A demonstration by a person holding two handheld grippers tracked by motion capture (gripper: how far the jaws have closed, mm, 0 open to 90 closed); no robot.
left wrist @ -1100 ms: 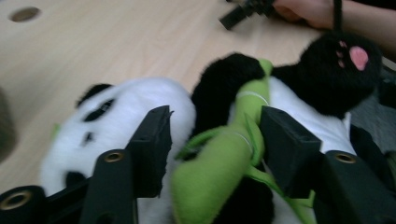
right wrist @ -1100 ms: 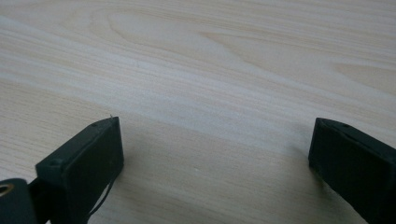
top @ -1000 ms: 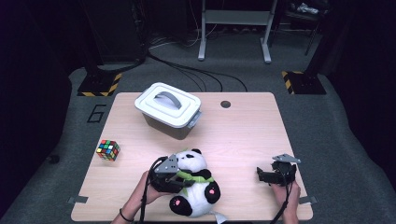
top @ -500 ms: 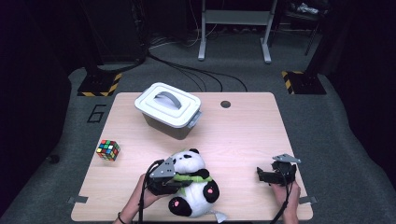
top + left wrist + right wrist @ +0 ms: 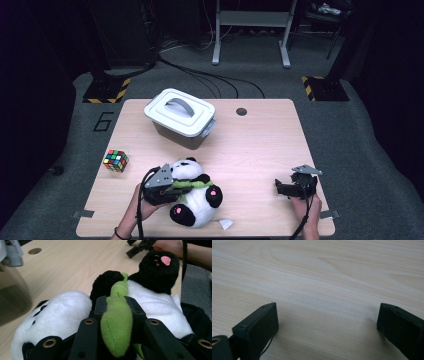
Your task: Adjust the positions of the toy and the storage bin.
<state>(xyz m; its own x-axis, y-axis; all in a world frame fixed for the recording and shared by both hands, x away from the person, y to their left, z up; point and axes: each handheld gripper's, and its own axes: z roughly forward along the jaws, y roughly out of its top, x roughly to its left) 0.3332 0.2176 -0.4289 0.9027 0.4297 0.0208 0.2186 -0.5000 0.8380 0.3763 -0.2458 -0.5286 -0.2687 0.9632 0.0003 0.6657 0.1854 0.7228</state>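
The black-and-white plush panda [image 5: 196,196] has been dragged slightly left; its green stuffed bamboo [image 5: 117,322] is pinched by the left gripper [image 5: 117,305]. Lifting is judged next. The right gripper [image 5: 327,315] is spread, idle.

A lab or recording studio, dark around a lit work spot: a pale wooden bench [image 5: 260,150] stands on grey carpet [image 5: 350,150], with black cables [image 5: 200,75] trailing across the floor, hazard-striped blocks [image 5: 105,92] by stand feet, and a metal frame [image 5: 252,30] behind.
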